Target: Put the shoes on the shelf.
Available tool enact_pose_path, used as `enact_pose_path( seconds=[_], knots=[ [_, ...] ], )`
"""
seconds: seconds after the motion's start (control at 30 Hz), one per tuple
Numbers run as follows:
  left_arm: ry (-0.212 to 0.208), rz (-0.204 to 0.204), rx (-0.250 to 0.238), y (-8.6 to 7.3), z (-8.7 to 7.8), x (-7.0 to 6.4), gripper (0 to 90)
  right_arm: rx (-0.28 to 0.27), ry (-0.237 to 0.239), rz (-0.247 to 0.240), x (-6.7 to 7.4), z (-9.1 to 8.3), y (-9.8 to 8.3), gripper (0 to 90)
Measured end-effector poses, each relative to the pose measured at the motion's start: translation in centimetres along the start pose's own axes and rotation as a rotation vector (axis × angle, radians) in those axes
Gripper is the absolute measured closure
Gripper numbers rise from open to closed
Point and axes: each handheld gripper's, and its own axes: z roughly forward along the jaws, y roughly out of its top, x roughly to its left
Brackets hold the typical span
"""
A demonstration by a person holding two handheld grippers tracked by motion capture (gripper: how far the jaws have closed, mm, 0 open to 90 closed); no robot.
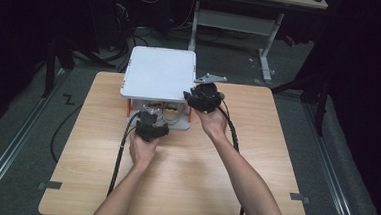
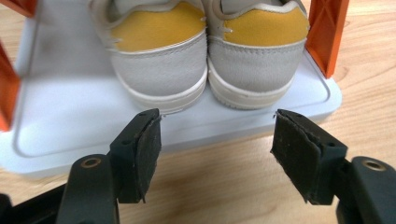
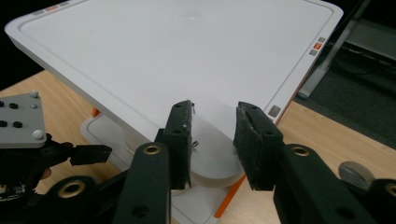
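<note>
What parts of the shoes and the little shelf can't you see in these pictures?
- Fronts of the two grey-and-yellow shoes: cut off by the top edge in the left gripper view.
- The same shoes in the high view: mostly hidden under the white square top shelf.
- Orange corner posts: tops cut off in the left gripper view.
- Lower white tray: largely hidden under the top shelf in the right gripper view.

Shoes point(image 2: 205, 56): grey suede heels, yellow collars, off-white soles. Rack shelves point(image 3: 177, 60): white, with orange posts point(image 2: 327, 32). Table point(image 1: 174, 181): light wood grain. Gripper pads point(image 2: 149, 154): black.
</note>
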Motion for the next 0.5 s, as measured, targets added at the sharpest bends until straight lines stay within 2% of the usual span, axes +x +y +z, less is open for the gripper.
enact_pose_path(
  seconds=[0.3, 0.5],
  knots=[
    [0.003, 0.005, -0.042, -0.5, -2.0, 1.0, 33.1, -0.018, 0.021, 0.018, -0.2, -1.1, -0.5, 58.6],
    [0.007, 0.002, -0.058, -0.5, -3.2, 1.1, 32.9, -0.039, 0.045, 0.055, -0.8, -2.7, -0.9, 57.5]
  ],
)
